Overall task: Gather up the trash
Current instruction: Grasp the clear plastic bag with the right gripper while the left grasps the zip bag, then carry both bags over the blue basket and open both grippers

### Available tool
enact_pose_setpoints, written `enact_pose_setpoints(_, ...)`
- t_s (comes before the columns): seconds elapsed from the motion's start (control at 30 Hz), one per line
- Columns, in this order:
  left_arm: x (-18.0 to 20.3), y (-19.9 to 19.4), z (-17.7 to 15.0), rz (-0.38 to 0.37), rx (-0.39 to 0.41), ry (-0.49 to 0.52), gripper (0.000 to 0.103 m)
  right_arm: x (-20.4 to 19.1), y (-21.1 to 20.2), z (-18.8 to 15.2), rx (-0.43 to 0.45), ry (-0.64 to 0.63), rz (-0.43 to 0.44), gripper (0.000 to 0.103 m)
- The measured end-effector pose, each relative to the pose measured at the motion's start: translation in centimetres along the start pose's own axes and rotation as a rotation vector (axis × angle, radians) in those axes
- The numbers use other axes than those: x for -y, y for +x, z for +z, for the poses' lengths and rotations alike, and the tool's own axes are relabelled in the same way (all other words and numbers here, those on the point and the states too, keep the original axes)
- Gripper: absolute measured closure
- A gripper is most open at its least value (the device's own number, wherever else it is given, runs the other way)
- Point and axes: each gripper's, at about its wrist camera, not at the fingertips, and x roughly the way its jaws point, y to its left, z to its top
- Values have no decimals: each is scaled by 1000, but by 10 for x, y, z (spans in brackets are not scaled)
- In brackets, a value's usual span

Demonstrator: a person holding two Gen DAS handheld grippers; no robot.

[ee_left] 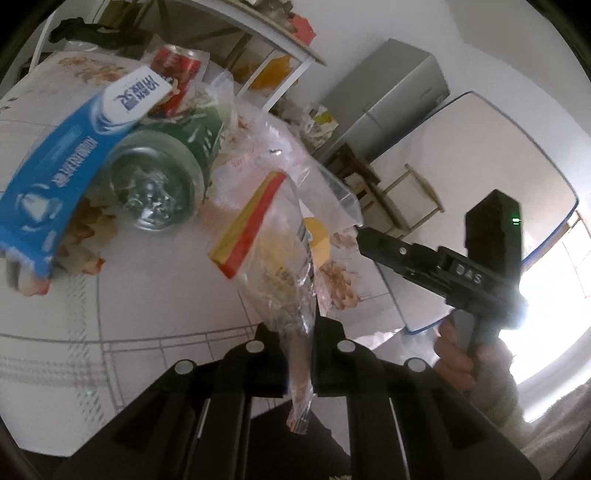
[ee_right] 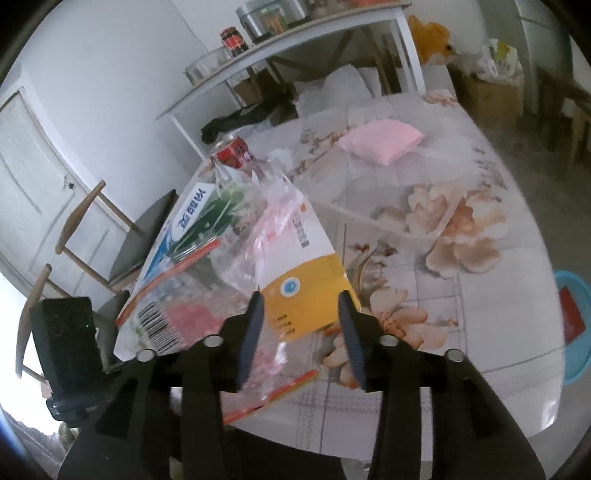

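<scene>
My left gripper [ee_left: 295, 334] is shut on the lower end of a clear zip bag [ee_left: 273, 254] with a red and yellow strip, held up over the table. Behind the bag lie a green can [ee_left: 162, 177], a red can [ee_left: 177, 72] and a blue and white box [ee_left: 55, 177]. My right gripper [ee_right: 301, 315] stands open, and a yellow and white packet [ee_right: 306, 291] lies between its fingers without the pads pressing on it. The clear bag [ee_right: 255, 240] drapes over the packet. One right finger [ee_left: 380, 245] shows beside the bag.
The round table has a flowered cloth [ee_right: 472, 295]. A pink packet [ee_right: 380, 142] and a clear plastic tub [ee_right: 388, 214] sit farther back. A blue bin [ee_right: 576, 325] stands on the floor at right. Chairs [ee_right: 85, 221] are at left, with a white shelf [ee_right: 295, 33] behind.
</scene>
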Motion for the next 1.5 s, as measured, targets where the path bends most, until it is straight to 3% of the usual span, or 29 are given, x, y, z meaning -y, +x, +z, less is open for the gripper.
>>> enact_pose_setpoints(0.23,-14,-20,-8,73,-22,-15,96,-5,12,12,-11,-55,-75,32)
enact_pose_setpoints(0.4,-20,-36,-17,83,-20,-27,96,-18,32,12,-57,-145,-143,30)
enact_pose_setpoints(0.6,-25,-40,-23,106,-10,-26,96,-35,37,25,-31,-151,-90,28)
enact_pose_setpoints(0.73,-22,-38,-23,94,-8,-8,96,-33,42,41,-43,-30,21,28)
enact_pose_setpoints(1.0,-12,-31,-21,81,-8,48,96,-23,87,58,-116,116,-46,56)
enact_pose_setpoints(1.23,-6,-28,-18,76,-9,73,96,-25,93,57,-91,126,-88,83)
enact_pose_setpoints(1.5,-3,-28,-15,84,4,82,96,-19,75,57,-37,148,-45,89)
